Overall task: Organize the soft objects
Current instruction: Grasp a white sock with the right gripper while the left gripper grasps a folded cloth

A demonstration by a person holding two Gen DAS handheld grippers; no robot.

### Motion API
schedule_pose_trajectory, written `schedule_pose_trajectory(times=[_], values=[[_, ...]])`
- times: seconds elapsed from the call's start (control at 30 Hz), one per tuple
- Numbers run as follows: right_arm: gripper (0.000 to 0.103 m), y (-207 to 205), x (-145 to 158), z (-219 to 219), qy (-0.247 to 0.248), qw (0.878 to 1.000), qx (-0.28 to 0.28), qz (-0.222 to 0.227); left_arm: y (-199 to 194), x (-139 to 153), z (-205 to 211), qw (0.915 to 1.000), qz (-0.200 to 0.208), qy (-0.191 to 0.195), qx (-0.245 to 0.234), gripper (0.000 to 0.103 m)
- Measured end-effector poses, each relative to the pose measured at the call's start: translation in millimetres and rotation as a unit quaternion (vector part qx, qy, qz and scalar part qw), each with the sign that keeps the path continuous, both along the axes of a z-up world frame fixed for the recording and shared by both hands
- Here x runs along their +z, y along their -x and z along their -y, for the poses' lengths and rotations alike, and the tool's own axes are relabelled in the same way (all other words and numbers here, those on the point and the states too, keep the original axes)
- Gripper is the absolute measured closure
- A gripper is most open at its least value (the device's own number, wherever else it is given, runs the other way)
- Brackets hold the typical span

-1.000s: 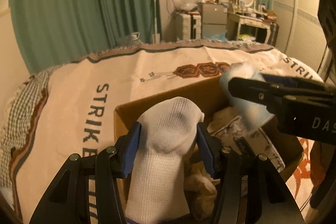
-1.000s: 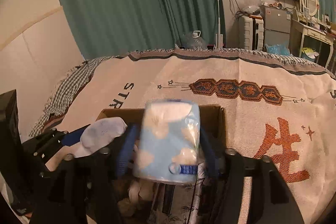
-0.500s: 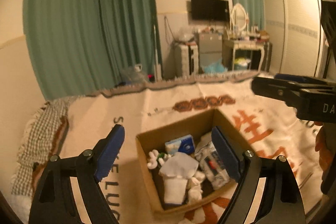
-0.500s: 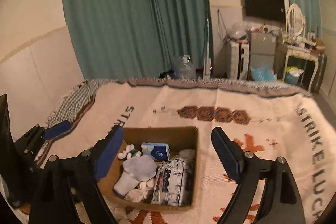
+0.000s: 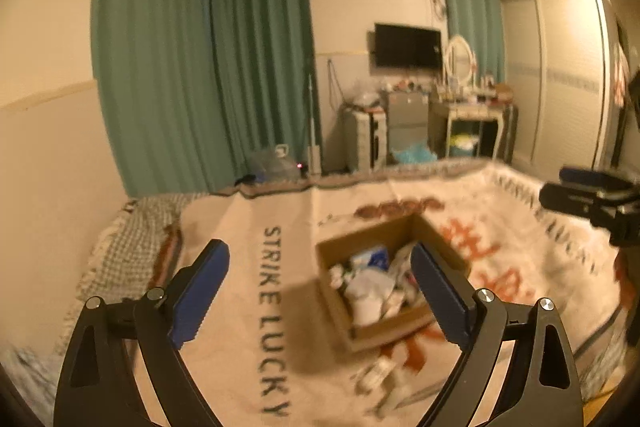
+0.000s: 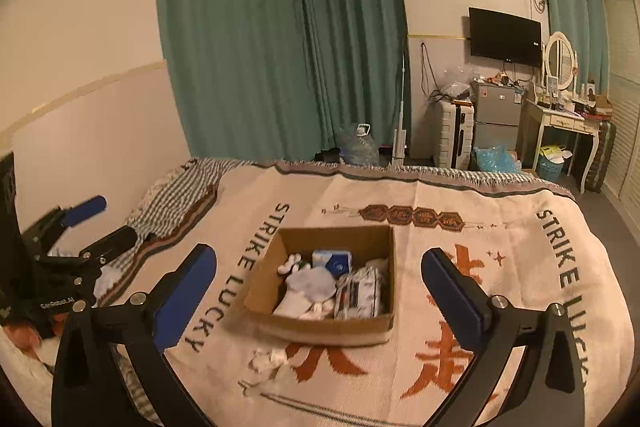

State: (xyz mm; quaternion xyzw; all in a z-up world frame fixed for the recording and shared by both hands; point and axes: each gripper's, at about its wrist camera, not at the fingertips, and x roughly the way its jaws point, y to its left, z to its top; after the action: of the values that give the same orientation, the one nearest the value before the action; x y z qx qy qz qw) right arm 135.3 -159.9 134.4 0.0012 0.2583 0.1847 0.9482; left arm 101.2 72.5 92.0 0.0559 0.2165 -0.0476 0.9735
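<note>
A brown cardboard box (image 6: 360,329) stands on the cream blanket on the bed; it also shows in the left wrist view (image 5: 384,329). Inside lie a white sock (image 6: 306,287), a blue tissue pack (image 6: 332,261), a grey-patterned pack (image 6: 358,293) and small white soft items. My right gripper (image 6: 320,295) is open and empty, well back from the box. My left gripper (image 5: 320,291) is open and empty, also back from the box. A crumpled white soft thing (image 6: 270,361) lies on the blanket in front of the box.
The blanket (image 6: 520,247) covers the bed. Green curtains (image 6: 280,47), a water jug (image 6: 360,145), a suitcase (image 6: 454,133), a small fridge (image 6: 496,117) and a dressing table (image 6: 560,123) stand beyond the bed's far edge. A wall runs along the left.
Both grippers let go of their loads, the sock and the blue pack, which now lie in the box. Both grippers opened wide and pulled up and back from the box.
</note>
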Motion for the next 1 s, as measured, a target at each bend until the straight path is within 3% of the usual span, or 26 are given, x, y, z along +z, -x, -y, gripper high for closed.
schedule_pose_trajectory(times=[0.13, 0.33, 0.47, 0.6, 0.8, 1.0], values=[[0.000, 14.4, -35.2, -17.0, 0.006, 1.000, 0.013, -0.026, 9.7, -35.3, 0.2, 0.9988, -0.027, -0.035, -0.018, 0.009], [0.000, 13.0, -106.7, -34.4, 0.019, 0.996, 0.012, -0.081, -2.5, -99.2, -2.5, 0.9940, -0.093, -0.051, -0.026, 0.009], [0.003, 7.8, -143.6, -47.1, 0.038, 0.994, 0.015, -0.104, -11.2, -126.8, 0.2, 0.9904, -0.115, -0.069, -0.035, 0.009], [0.012, -5.1, -187.4, -63.7, 0.046, 0.988, 0.024, -0.145, -23.1, -151.6, 2.7, 0.9866, -0.128, -0.090, -0.047, 0.009], [0.027, -17.9, -255.1, -87.3, 0.064, 0.975, 0.046, -0.210, -37.8, -180.9, 1.0, 0.9813, -0.159, -0.091, -0.058, 0.009], [0.042, -27.4, -289.9, -99.1, 0.059, 0.963, 0.070, -0.252, -50.3, -204.7, -3.8, 0.9770, -0.191, -0.076, -0.058, 0.010]])
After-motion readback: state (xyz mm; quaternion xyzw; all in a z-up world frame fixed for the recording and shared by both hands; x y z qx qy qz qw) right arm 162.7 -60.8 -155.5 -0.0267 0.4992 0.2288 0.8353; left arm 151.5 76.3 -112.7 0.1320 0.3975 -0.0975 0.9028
